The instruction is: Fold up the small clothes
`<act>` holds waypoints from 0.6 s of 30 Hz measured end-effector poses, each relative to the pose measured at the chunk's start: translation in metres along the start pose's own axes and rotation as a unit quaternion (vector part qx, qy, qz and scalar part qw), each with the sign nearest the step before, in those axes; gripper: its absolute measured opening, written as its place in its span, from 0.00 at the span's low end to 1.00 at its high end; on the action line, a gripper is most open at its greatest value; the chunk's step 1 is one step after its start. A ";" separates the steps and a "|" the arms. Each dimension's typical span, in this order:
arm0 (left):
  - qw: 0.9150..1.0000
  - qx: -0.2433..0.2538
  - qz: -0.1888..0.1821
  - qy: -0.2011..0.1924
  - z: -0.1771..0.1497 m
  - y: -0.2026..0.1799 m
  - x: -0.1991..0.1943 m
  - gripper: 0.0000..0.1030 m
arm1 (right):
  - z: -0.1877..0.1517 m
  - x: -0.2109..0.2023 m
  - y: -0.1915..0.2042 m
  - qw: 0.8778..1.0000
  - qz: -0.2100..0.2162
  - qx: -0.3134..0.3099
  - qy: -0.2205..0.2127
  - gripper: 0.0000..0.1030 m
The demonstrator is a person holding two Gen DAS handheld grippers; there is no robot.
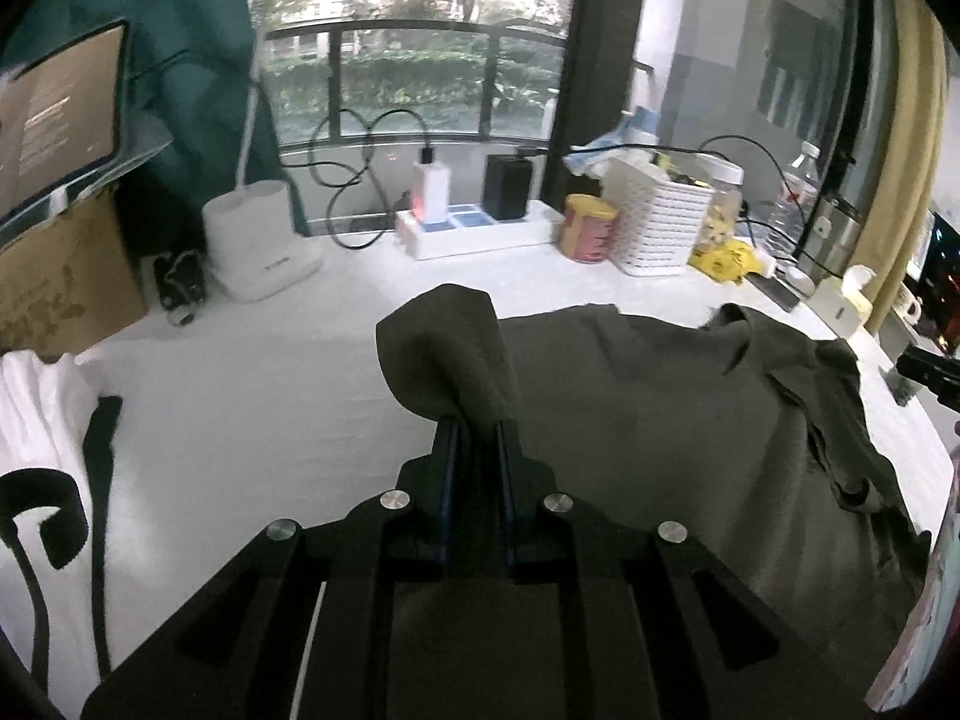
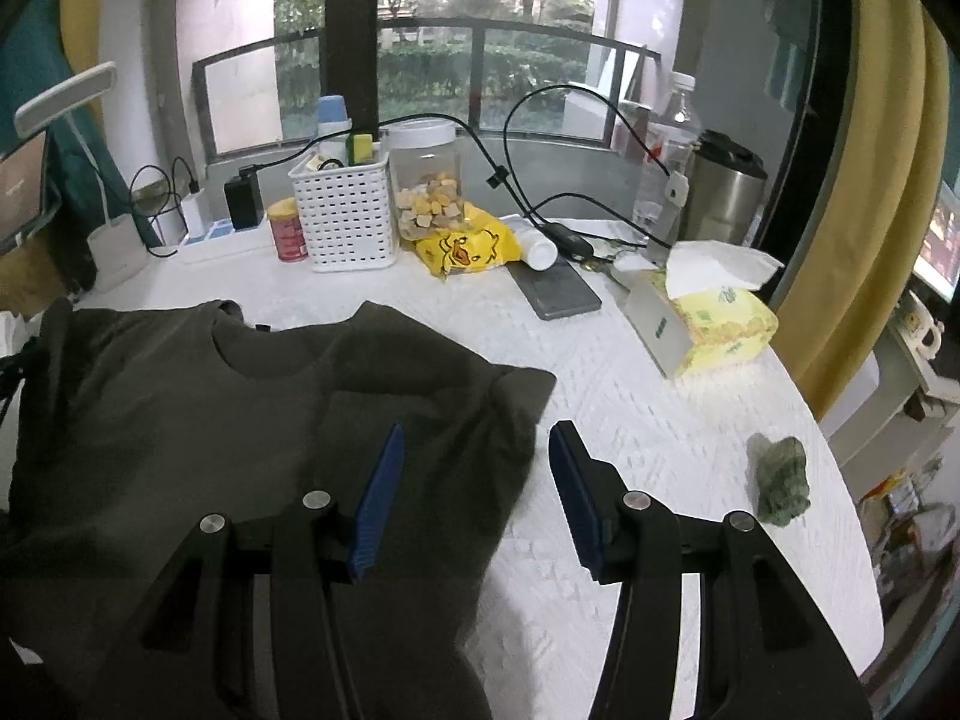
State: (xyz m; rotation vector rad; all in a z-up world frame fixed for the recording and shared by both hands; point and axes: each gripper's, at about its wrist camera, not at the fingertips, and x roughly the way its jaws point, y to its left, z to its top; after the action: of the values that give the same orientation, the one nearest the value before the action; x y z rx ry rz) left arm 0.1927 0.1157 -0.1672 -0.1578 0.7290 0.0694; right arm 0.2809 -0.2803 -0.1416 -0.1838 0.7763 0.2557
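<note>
A dark olive T-shirt [image 1: 660, 420] lies spread on the white table, neck hole toward the window. My left gripper [image 1: 477, 426] is shut on the shirt's left sleeve [image 1: 444, 348], which stands lifted off the table in a bunched fold above the fingers. In the right wrist view the same T-shirt [image 2: 180, 408] fills the left half, its right sleeve [image 2: 504, 396] flat on the table. My right gripper [image 2: 477, 450] hangs open above that sleeve's edge, with nothing pressed between its blue pads [image 2: 384, 480].
A white garment with black print [image 1: 48, 480] lies at the left. Along the window stand a white basket [image 2: 345, 210], a jar [image 2: 426, 180], a red can [image 2: 288, 231], a phone [image 2: 558, 291], a tissue pack [image 2: 714, 312], chargers and cables. A small green lump [image 2: 780, 477] lies at the right.
</note>
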 end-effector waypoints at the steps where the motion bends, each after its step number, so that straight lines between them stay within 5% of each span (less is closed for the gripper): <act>1: 1.000 0.004 -0.002 0.000 0.000 -0.005 0.000 0.10 | -0.002 -0.001 -0.003 1.000 0.000 0.003 -0.001 0.52; 18: 0.997 0.053 -0.010 0.064 -0.013 -0.068 0.050 0.10 | -0.038 -0.001 -0.047 0.998 0.018 0.056 0.004 0.52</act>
State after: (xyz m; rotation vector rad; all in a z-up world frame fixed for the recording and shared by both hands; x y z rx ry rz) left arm 0.2293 0.0472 -0.2022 -0.0681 0.8563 0.0022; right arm 0.2686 -0.3355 -0.1644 -0.0655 0.7993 0.2456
